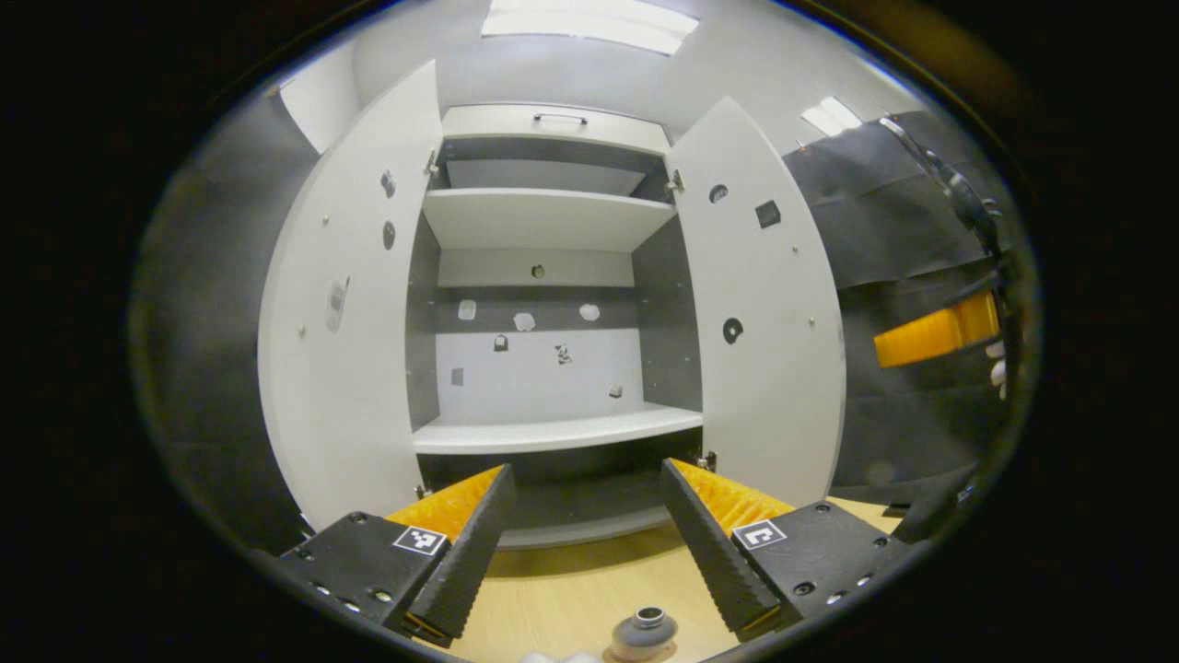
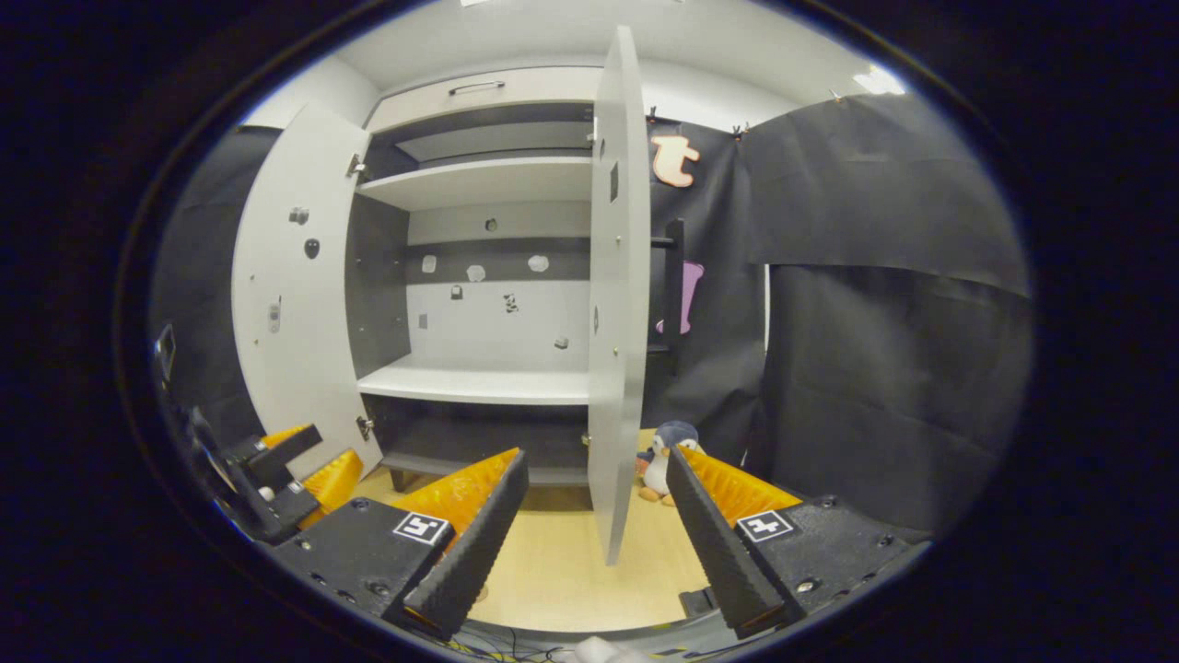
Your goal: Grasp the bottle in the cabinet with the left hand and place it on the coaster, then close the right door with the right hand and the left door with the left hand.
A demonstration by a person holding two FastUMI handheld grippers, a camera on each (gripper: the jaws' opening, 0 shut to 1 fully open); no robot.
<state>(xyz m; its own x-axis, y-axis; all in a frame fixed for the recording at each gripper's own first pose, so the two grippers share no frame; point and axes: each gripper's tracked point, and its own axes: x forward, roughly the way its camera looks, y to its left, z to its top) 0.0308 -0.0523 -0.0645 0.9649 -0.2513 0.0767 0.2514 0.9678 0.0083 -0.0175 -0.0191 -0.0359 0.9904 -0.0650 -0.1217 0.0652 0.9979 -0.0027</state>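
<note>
In the left gripper view, the left door [image 1: 345, 304] is standing wide open at 9 o'clock, its inner face turned toward the camera. The cabinet [image 1: 543, 276] is occupying the centre, running up to 12 o'clock, with an upper shelf [image 1: 543, 216] and a lower shelf [image 1: 553, 431] showing bare tops. The right door [image 1: 764, 313] is standing open at 3 o'clock. The left gripper [image 1: 580, 543] is sitting at 6 o'clock with its fingers spread apart and gripping nothing. The bottle [image 1: 645, 633] is standing upright on the wooden table [image 1: 571, 589] at 6 o'clock, seen from above between the two fingers and touching neither. Whether a coaster is lying under it cannot be told. The right gripper [image 1: 939, 336] is appearing at the far edge at 3 o'clock, with fingertips of a hand just beside it.

In the right gripper view, the left gripper is showing at 8 o'clock, near the foot of the left door. The cabinet is sitting left of centre. The right door is presenting its edge at the centre. The right gripper [image 2: 589, 529] is at 6 o'clock, fingers spread apart on either side of the door's lower corner without touching it. A toy penguin [image 2: 665, 459] is standing on the table just beyond, at 5 o'clock.
</note>
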